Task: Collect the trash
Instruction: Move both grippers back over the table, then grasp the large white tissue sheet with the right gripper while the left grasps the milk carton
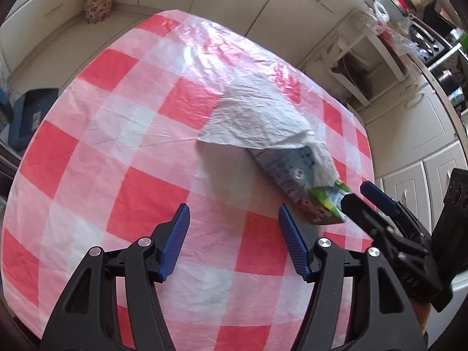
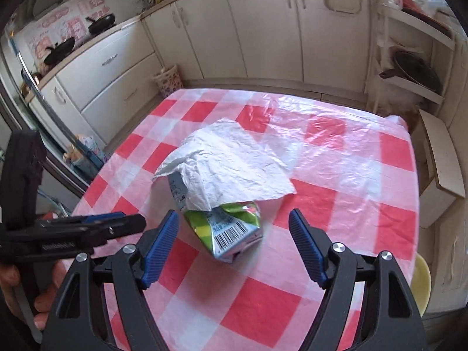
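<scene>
A crushed drink carton (image 2: 226,228) is lying near the table's (image 2: 392,152) middle, a crumpled paper napkin (image 2: 234,163) draping its far end. The left gripper (image 1: 234,231) and right gripper (image 2: 234,238) are hovering wide open, gripping nothing.

Red, pink and white checks across the tablecloth (image 2: 336,204). Plain white on the crumpled napkin (image 2: 234,163). Green and yellow-green on the carton (image 2: 231,228), with a pale blue side, a silvery end and a black-and-white barcode. Black frames and blue ribbed pads (image 2: 162,242) on the right gripper (image 2: 234,244); same black and blue on the left gripper (image 1: 234,242). Cream on the cabinets (image 2: 263,29). Pink floral print on the basket (image 1: 98,4). Black on the pans (image 2: 102,23). Yellow on the stool (image 2: 421,280).
</scene>
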